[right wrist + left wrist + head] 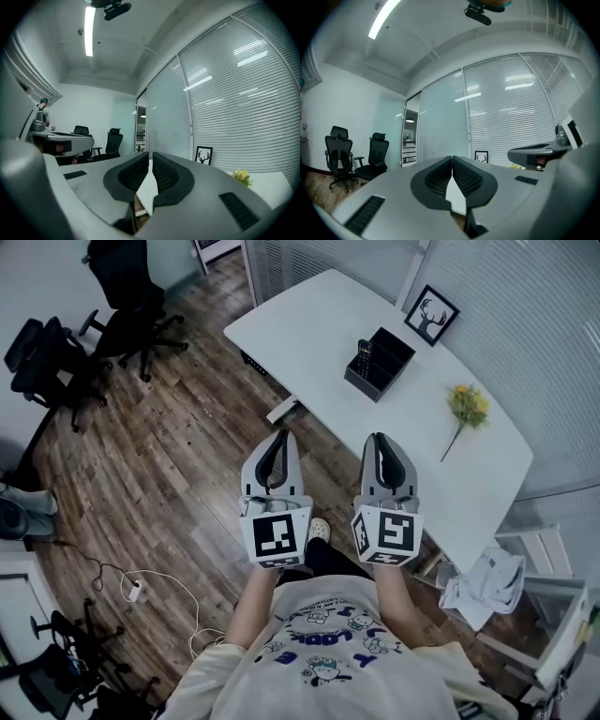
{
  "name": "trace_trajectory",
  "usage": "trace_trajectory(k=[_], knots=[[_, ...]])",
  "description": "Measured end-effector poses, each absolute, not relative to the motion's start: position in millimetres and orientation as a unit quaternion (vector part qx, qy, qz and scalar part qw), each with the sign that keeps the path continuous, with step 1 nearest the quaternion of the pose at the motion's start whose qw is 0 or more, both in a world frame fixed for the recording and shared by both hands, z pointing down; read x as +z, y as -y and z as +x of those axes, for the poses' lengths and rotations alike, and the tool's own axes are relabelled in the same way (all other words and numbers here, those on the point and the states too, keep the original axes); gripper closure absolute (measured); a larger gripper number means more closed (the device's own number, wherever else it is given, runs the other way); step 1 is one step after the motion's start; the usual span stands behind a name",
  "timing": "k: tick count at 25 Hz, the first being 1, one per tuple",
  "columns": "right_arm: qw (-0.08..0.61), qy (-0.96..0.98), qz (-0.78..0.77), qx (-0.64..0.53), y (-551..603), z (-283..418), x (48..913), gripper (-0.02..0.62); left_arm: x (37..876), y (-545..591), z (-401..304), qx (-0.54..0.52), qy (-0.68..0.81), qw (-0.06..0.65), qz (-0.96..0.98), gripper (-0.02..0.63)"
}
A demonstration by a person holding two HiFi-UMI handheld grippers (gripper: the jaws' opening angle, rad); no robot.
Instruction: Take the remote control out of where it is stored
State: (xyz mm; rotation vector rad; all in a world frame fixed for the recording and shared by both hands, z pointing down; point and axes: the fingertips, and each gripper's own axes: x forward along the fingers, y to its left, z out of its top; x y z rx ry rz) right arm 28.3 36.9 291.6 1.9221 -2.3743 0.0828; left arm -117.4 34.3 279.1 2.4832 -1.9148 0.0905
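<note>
A dark slim remote control [363, 354] stands upright in the left compartment of a black organiser box [396, 345] on the white table [309, 329]. Both grippers hang side by side in front of my body, over the wooden floor and short of the table's near edge. My left gripper [278, 437] is shut with nothing between its jaws, and its tips meet in the left gripper view [452, 159]. My right gripper [379, 439] is shut and empty too, its tips together [151, 154]. Neither gripper view shows the remote or the box.
A framed deer picture [431, 315] leans at the table's far edge, and a yellow flower [467, 407] lies right of the box. Black office chairs [131, 306] stand at the far left. A cable with a power strip [134, 590] lies on the floor at left.
</note>
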Motion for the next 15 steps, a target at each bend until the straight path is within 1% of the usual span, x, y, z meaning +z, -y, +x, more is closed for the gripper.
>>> trace_trajectory(k=[6,15], knots=[[0.047,0.776,0.628,0.038,26,48,301,0.551,288,28,-99,0.031,0.610,0.015,0.792,0.591],[0.059,0.764,0.640,0.062,78,67,324,0.551,309,85,-77,0.040,0.586,0.045,0.808,0.591]])
